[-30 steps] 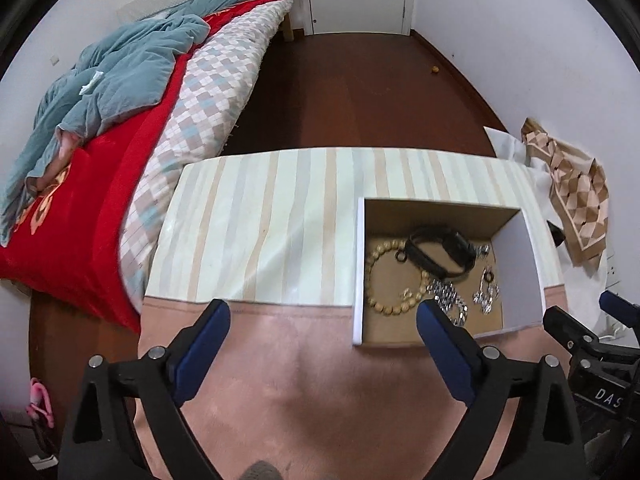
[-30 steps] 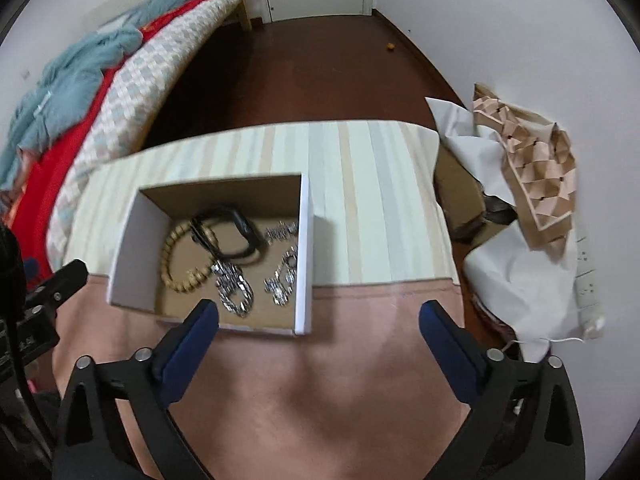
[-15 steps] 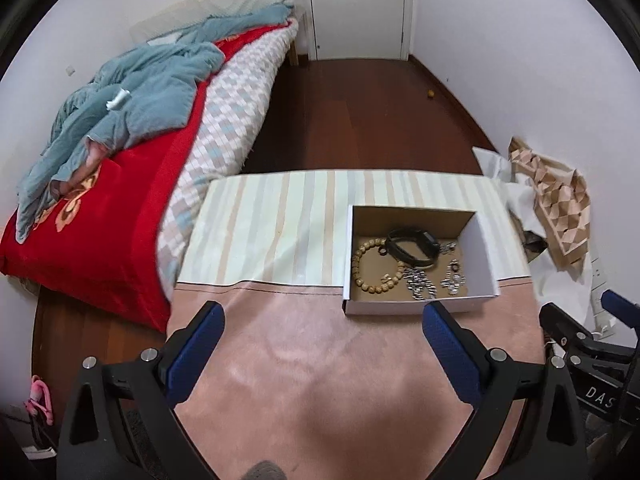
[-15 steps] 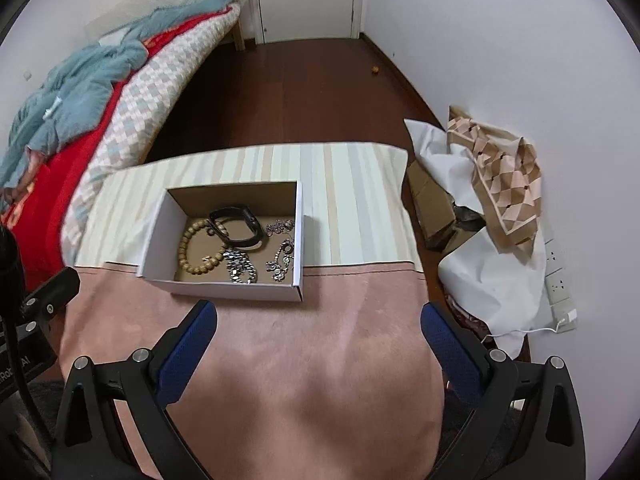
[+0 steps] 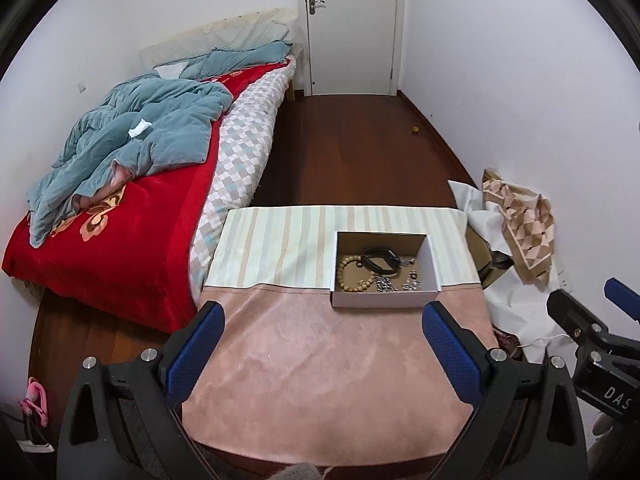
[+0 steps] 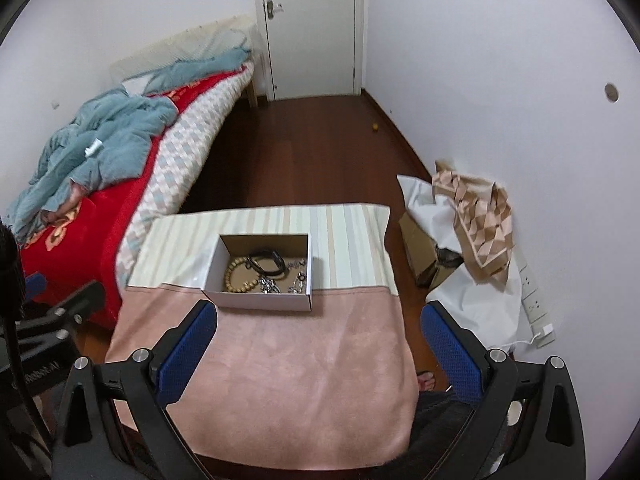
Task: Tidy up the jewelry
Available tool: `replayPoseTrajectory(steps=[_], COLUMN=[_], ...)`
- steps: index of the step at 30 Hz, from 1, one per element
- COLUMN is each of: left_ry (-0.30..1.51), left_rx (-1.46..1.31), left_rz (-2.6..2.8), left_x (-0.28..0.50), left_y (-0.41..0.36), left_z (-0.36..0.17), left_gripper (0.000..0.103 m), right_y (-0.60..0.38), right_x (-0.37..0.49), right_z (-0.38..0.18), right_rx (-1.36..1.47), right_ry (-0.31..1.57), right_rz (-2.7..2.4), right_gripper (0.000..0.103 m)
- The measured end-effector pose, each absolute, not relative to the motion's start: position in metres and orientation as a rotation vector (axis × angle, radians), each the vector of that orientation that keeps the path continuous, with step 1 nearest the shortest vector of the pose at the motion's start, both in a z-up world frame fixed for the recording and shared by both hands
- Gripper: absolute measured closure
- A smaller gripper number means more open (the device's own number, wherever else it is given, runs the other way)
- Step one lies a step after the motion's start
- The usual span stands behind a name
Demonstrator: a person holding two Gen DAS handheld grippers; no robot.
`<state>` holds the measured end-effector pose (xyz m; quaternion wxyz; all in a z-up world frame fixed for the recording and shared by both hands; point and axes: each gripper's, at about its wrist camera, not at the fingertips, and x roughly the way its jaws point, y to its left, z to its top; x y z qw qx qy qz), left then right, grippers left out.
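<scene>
A white cardboard box (image 5: 384, 299) (image 6: 256, 300) sits on the table where the striped cloth meets the pink cloth. Inside lie a wooden bead bracelet (image 5: 354, 273) (image 6: 237, 277), a black band (image 5: 381, 260) (image 6: 267, 263) and silver chain pieces (image 5: 396, 282) (image 6: 286, 284). My left gripper (image 5: 322, 342) hangs open high above the pink cloth, well short of the box, with nothing between its blue pads. My right gripper (image 6: 318, 344) is open too, equally far back and high. Each gripper's black frame shows at the edge of the other's view.
The table (image 5: 320, 380) is small, with a drop on every side. A bed with a red cover (image 5: 120, 232) stands to the left. White sheets, a patterned cloth (image 6: 476, 216) and a cardboard box (image 6: 420, 252) lie on the floor at the right wall. A closed door (image 5: 352, 28) is at the back.
Both grippers have pulled back and risen away from the box, which now looks much smaller and farther off. Both stayed open and empty. The jewelry has not moved.
</scene>
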<state>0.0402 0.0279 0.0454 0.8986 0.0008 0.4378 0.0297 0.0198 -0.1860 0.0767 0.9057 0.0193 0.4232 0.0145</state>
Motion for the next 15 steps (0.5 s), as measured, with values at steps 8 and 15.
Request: replayPoseTrajectory(steps=[8,15], left_ry=[0.866,0.856], left_rx=[-0.019,-0.028], left_rz=[0.039,0.041], left_x=[0.013,0.002], left_y=[0.026,0.027], left_z=[0.077,0.085], left_gripper=[0.002,0.002], right_y=[-0.187,-0.186], right_x=[-0.014,-0.024], right_z=[0.120,0.130], right_rx=[0.027,0.035], right_ry=[0.805,0.803], right_rz=[0.028,0.044], right_gripper=[0.000,0.000])
